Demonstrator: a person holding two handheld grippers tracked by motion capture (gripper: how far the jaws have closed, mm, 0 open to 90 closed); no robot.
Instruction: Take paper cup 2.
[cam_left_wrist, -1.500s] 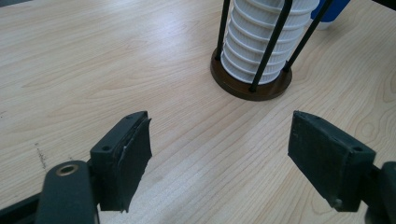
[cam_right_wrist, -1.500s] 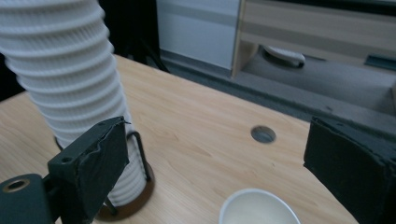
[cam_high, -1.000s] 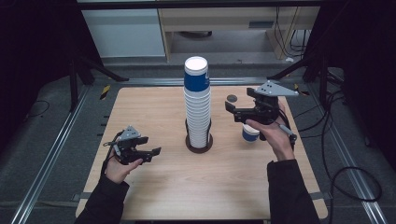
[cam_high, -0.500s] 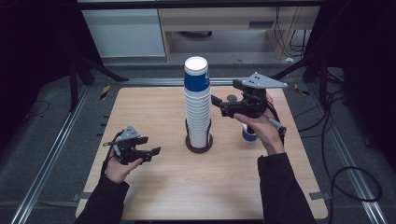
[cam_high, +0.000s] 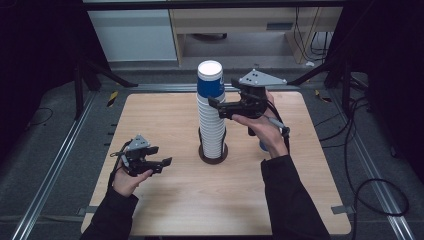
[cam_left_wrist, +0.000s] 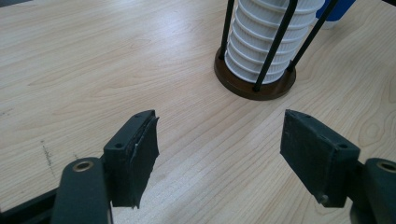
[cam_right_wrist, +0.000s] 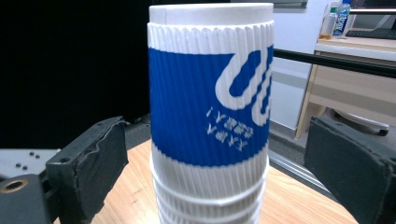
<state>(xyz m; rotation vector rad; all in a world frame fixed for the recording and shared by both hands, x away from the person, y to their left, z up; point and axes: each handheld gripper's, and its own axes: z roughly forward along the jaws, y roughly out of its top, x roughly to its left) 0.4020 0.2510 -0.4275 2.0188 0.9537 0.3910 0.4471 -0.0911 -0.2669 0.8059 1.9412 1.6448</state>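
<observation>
Wooden worktop (cam_high: 165, 115), high view: cup stack (cam_high: 211, 112) in holder just beside right tool (cam_high: 214, 107); left tool (cam_high: 162, 165) well apart.
Left gripper view: jaws wide, empty; holder base (cam_left_wrist: 254, 84) ahead.
Right gripper view: jaws open, flanking top cup (cam_right_wrist: 210, 88), not touching.

Over the last second the right tool (cam_high: 216, 106) has swung in from the right side of the desk (cam_high: 165, 200) toward the cup stack (cam_high: 211, 115). It has also risen to the level of the top cup (cam_right_wrist: 210, 93) (the blue-banded one), which now sits between its spread jaws without touching either.
</observation>
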